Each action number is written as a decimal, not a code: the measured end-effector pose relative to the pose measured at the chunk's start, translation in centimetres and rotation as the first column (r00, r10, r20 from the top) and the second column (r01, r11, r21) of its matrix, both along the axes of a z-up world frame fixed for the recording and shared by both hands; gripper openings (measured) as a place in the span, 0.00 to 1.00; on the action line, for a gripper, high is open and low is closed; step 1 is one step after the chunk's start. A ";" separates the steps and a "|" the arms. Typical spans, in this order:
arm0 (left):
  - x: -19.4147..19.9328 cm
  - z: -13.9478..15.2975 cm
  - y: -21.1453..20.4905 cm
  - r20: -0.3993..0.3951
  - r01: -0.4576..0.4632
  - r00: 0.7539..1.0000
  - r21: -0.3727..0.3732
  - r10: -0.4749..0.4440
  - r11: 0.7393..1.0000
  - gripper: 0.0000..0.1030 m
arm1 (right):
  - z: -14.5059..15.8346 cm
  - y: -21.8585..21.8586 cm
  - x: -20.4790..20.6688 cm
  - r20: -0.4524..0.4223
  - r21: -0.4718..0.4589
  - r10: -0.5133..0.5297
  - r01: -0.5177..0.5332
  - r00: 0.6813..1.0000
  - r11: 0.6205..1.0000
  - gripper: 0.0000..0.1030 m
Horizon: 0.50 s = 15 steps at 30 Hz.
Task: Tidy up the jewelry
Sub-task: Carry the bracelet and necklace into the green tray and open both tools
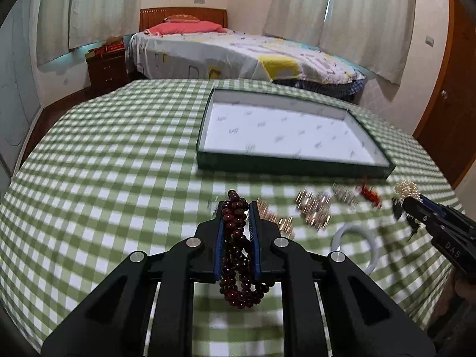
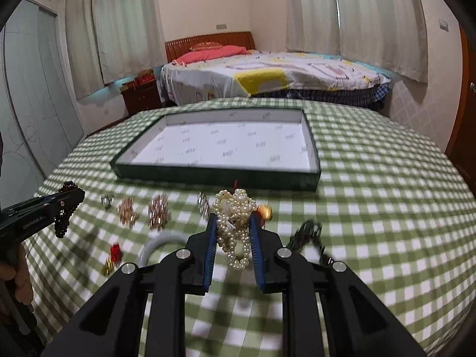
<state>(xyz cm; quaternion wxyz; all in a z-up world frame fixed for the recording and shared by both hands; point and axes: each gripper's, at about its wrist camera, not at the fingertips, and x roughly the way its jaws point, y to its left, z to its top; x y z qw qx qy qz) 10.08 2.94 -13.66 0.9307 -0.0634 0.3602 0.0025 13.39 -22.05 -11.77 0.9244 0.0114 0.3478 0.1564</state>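
On the green checked tablecloth (image 1: 119, 154) we hold a load in each gripper, clear of the cloth; at far left, our left gripper (image 1: 237, 208) has its jaws drawn narrow on a dark red bead bracelet (image 1: 236, 255), pinched along its length so the loose loops hang below the pads; moving right, the unsorted pieces lie in a row just before us: two gold-toned clusters (image 1: 312, 208), a white bangle (image 1: 354, 247), a small red ornament (image 1: 370, 195); all blurred, so we cannot name them closer; further right, our right gripper (image 2: 233, 223) is closed on a pearl bracelet (image 2: 235, 226), gripped at its bunched middle, a loop dangling beneath; a dark chain-like piece (image 2: 309, 235) lies to its right on the cloth; beyond the row sits the green-walled tray (image 1: 291, 166), white-lined and bare, its near wall facing us; we judge both pieces are bound for it, each held high enough to clear that wall.
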 end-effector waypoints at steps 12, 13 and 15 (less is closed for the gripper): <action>7.8 4.5 -2.2 0.097 0.058 0.994 -0.005 -0.058 0.998 0.14 | 3.9 0.0 6.3 0.094 0.019 -0.024 0.023 0.995 1.000 0.21; 8.6 4.5 -2.3 0.096 0.063 0.993 -0.010 -0.061 0.998 0.14 | 4.0 0.1 7.1 0.096 0.014 -0.027 0.026 0.995 1.000 0.21; 10.4 4.3 -2.8 0.095 0.067 0.993 -0.001 -0.067 0.998 0.14 | 3.9 0.1 8.2 0.094 0.013 -0.032 0.031 0.995 0.999 0.21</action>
